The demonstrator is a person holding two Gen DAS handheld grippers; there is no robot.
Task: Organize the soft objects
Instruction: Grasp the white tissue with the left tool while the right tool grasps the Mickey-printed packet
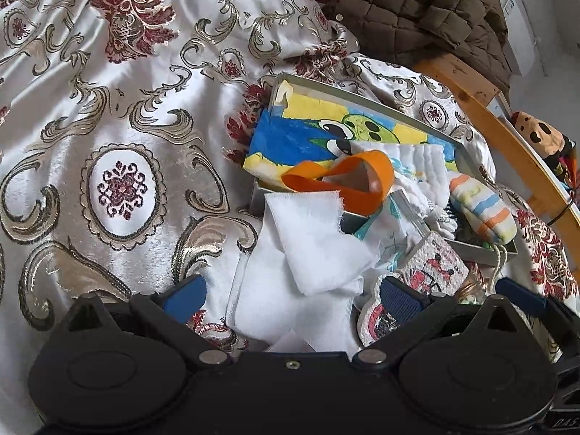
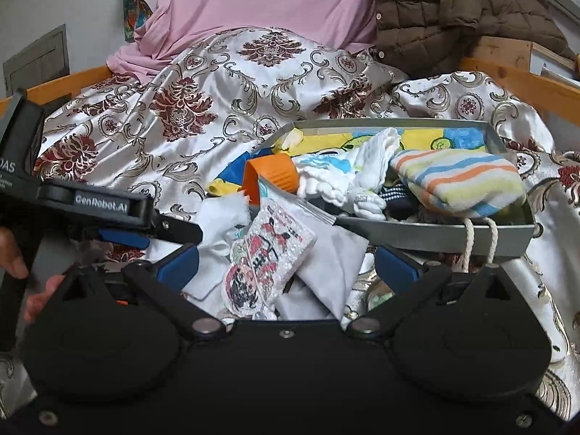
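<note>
A grey metal tray [image 2: 435, 233] [image 1: 482, 252] lies on the patterned bedspread [image 1: 108, 116] and holds soft things: a blue and yellow cartoon cloth [image 1: 301, 137], white cloths [image 2: 340, 177], a striped sock [image 2: 460, 181] [image 1: 484, 206] and an orange strap [image 1: 348, 174] [image 2: 277, 172]. A white cloth [image 1: 308, 250] [image 2: 333, 261] and a printed sponge pad [image 2: 268, 253] [image 1: 431, 261] lie in front of the tray. My left gripper [image 1: 293, 290] is open around the white cloth. My right gripper [image 2: 286, 262] is open around the pad and cloth.
A wooden bed rail [image 1: 489, 108] runs along the right. A brown quilted jacket [image 2: 453, 11] and a pink pillow [image 2: 261, 3] lie at the back. A plush toy [image 1: 543, 137] sits beyond the rail. The left gripper's body [image 2: 90, 206] shows at left in the right wrist view.
</note>
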